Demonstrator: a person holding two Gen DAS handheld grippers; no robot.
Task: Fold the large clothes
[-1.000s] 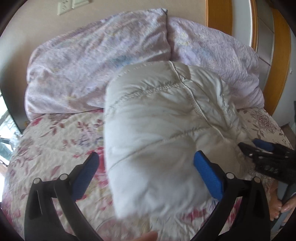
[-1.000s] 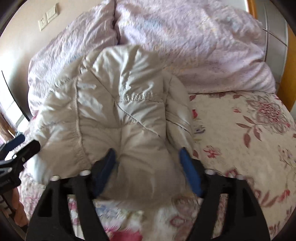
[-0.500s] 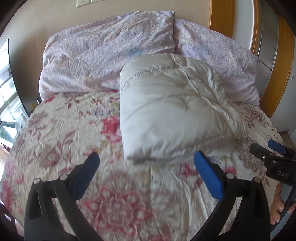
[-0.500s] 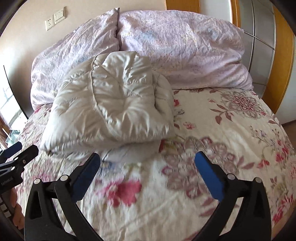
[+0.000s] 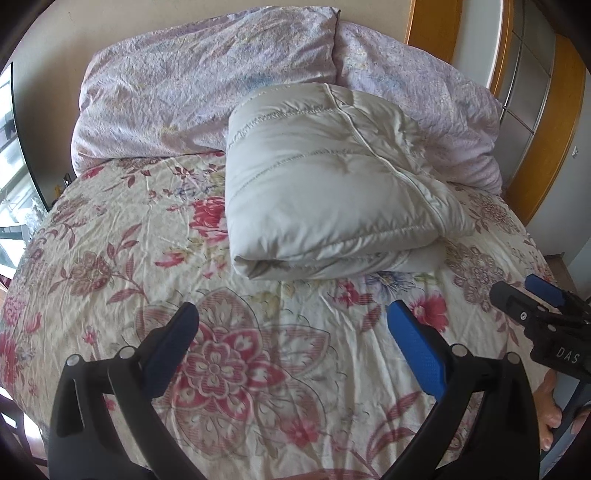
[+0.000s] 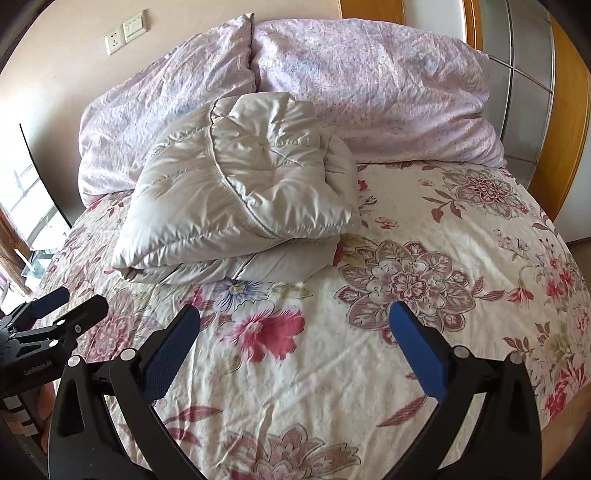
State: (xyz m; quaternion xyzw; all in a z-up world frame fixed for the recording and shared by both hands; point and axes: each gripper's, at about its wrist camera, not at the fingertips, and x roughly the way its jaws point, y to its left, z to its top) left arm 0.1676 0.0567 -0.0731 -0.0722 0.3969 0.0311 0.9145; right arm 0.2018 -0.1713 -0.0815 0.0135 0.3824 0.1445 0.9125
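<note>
Puffer jacket [image 5: 325, 181] is seen folded into a thick, compact bundle, lying on the floral bedspread [image 5: 110, 258] w/ its far edge pressed against the two lilac pillows [image 5: 207, 85]. From the right wrist view the jacket [image 6: 240, 192] reads as a top layer doubled over a flatter layer underneath; a bit of that lower layer pokes out toward the near side.

Big change vs. a sec ago: then both sets of fingers were straddling the padded fabric, buried in it. Half a sec ago they'd been pulled clear. Now more bedspread is shown btwn tips and bundle, so the pullback has been carried further. The bundle's outline is about the same as half a sec ago, so the fold is being held w/o help, no visible spring-back.

Left gripper [image 5: 295, 347] is held wide apart, nothing btwn the blue pads, well short of the jacket over a big red flower print. Right gripper [image 6: 295, 347] same story: spread wide, empty, near edge of the bundle well ahead of it. Each tool is caught at the side of the other's view, right gripper [image 5: 532, 306] at the left cam's edge.

Judgement: last fold looks done and released; task appears at or v. near its end. Maybe a tidy-up of the protruding lower layer is still wanted, tho puffy fill could slowly relax and loosen the stack.

Beyond: wall sockets [image 6: 125, 33] above the pillows, wooden frame [image 5: 535, 155] at the right.
</note>
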